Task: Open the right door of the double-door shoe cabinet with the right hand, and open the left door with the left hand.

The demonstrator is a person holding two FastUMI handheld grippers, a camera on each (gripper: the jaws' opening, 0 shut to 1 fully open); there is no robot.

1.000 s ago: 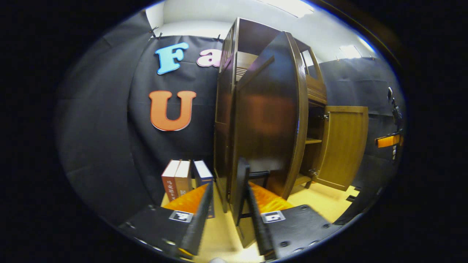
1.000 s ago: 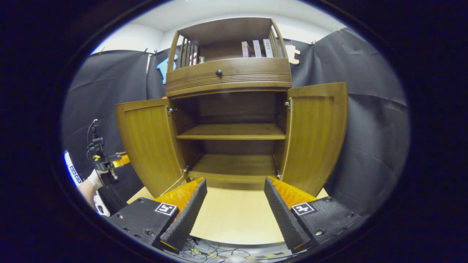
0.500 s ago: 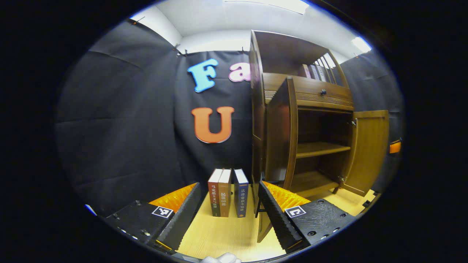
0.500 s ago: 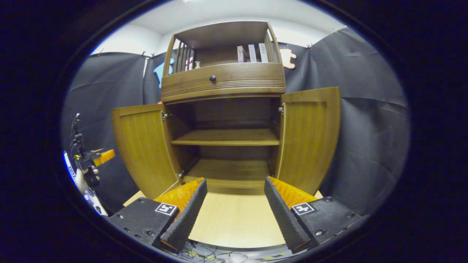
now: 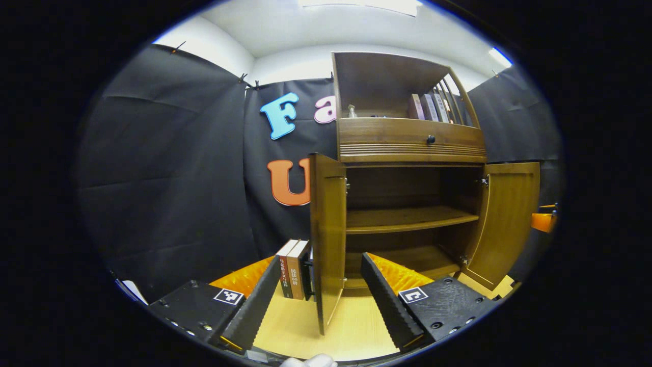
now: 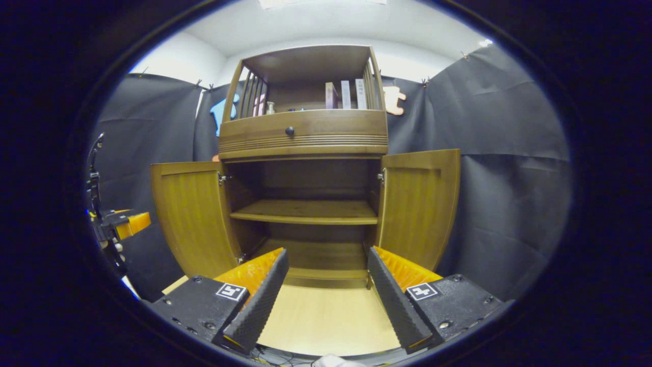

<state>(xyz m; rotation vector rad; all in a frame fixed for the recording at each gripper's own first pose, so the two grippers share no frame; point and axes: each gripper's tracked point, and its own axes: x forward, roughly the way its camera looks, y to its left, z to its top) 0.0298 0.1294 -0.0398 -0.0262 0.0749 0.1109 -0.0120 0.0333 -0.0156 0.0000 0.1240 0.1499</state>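
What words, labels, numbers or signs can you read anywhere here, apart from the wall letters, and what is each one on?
No text is legible.
On the spines of the books standing beside the cabinet: printed characters, too small and blurred to read.
On the spines of the upper-shelf books: too small to read.
On the right gripper: a square marker, a pattern rather than text.

Left gripper [image 5: 318, 300] and right gripper [image 6: 326, 300] both hang level, fingers spread wide, gripping nothing.
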